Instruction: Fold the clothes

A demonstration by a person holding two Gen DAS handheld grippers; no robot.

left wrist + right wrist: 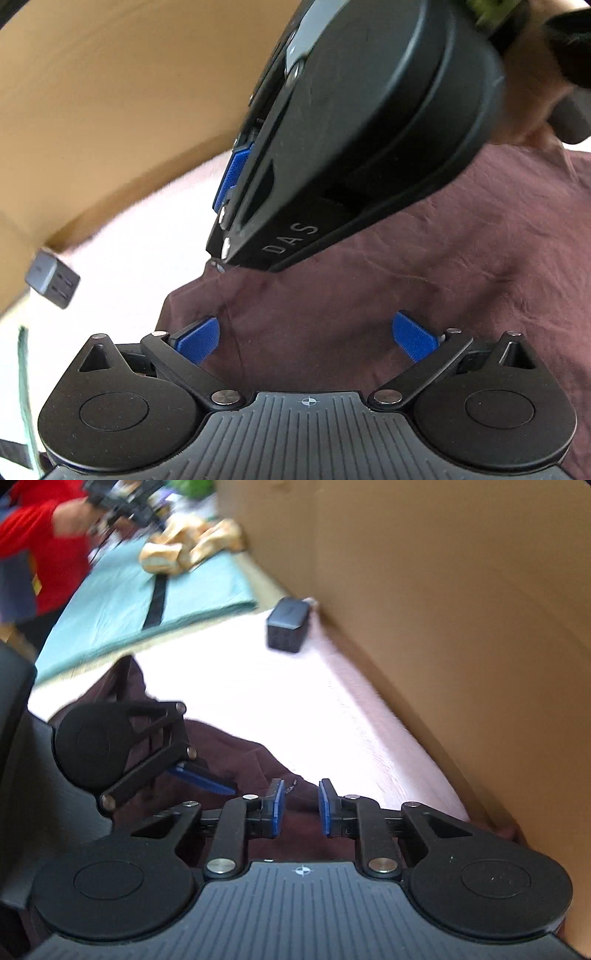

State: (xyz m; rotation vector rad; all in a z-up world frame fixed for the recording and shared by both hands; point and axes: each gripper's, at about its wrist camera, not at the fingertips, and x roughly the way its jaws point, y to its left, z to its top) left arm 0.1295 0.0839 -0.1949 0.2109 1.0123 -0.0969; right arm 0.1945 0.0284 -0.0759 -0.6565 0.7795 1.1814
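Observation:
A maroon garment (424,277) lies wrinkled on a pale pink table cover (280,701). My left gripper (306,339) hovers over the garment's left part, open wide, with nothing between its blue pads (199,339). The right gripper's black housing (351,129) crosses above it, tip down near the garment's far edge. In the right wrist view my right gripper (301,808) is open by a narrow gap, and the garment's edge (258,753) lies just beyond its pads. One blue pad of the left gripper (203,780) shows to its left.
A brown cardboard wall (443,627) runs along the table's far side. A black charger block (288,624) sits against it. Farther off lie a teal cloth (129,602) and pale bread-like lumps (192,542). A person's red sleeve (37,546) is at the top left.

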